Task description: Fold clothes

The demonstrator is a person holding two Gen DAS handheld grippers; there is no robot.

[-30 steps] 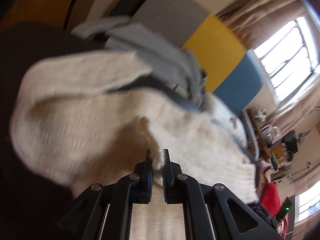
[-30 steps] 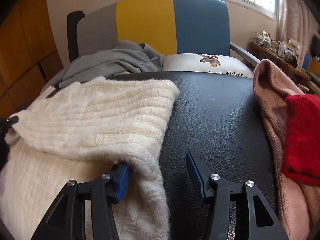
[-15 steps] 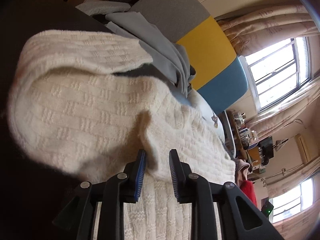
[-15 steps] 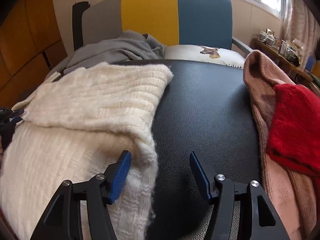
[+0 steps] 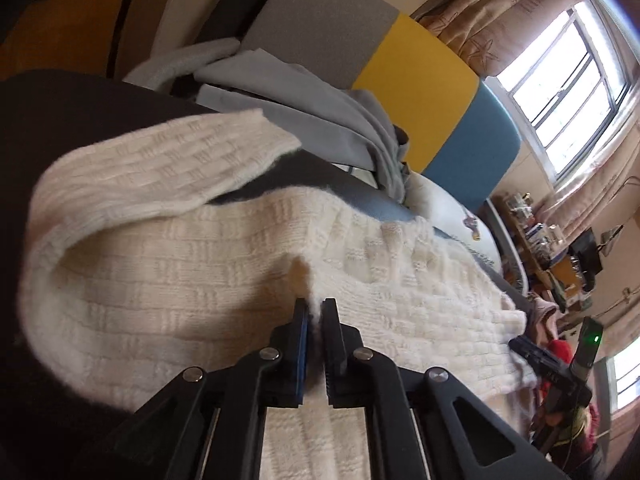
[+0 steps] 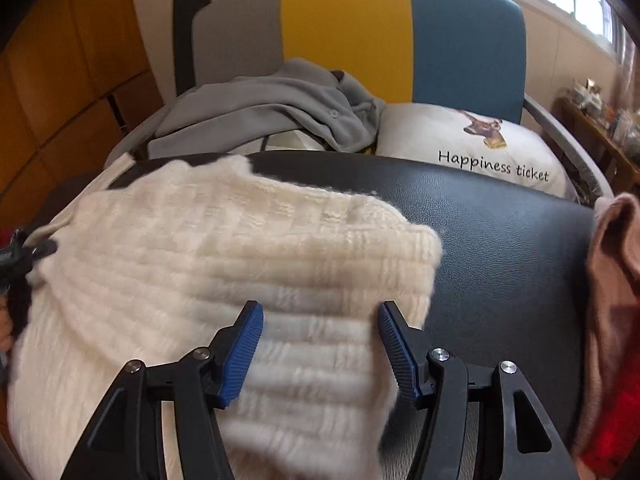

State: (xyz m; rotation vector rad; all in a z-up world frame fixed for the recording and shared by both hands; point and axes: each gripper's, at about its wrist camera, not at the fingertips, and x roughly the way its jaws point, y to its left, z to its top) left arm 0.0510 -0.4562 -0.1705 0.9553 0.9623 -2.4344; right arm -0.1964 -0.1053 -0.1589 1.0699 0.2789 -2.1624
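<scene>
Cream chunky knit, that's what we're dealing with: the sweater is spread over the black padded tabletop, one sleeve flopped out toward the far edge. Nearest in, the left gripper has its fingers pressed together on a small pinch of the knit, puckering it into a little ridge. The right gripper hangs over the sweater's near right edge with its blue pads spread wide, nothing clamped between them.

My guess is this thing is soft, floppy and fairly bulky, with zero stiffness, so it'll sag and stretch if lifted from one spot. Fuzzy, so not slippery. I'd grab at hems or seams, both sides at once, and not mid-panel.

Off to the right sit a pink knit and a red one. Further back, a grey garment is heaped on a grey-yellow-blue chair, beside a white cushion printed "Happiness ticket".
</scene>
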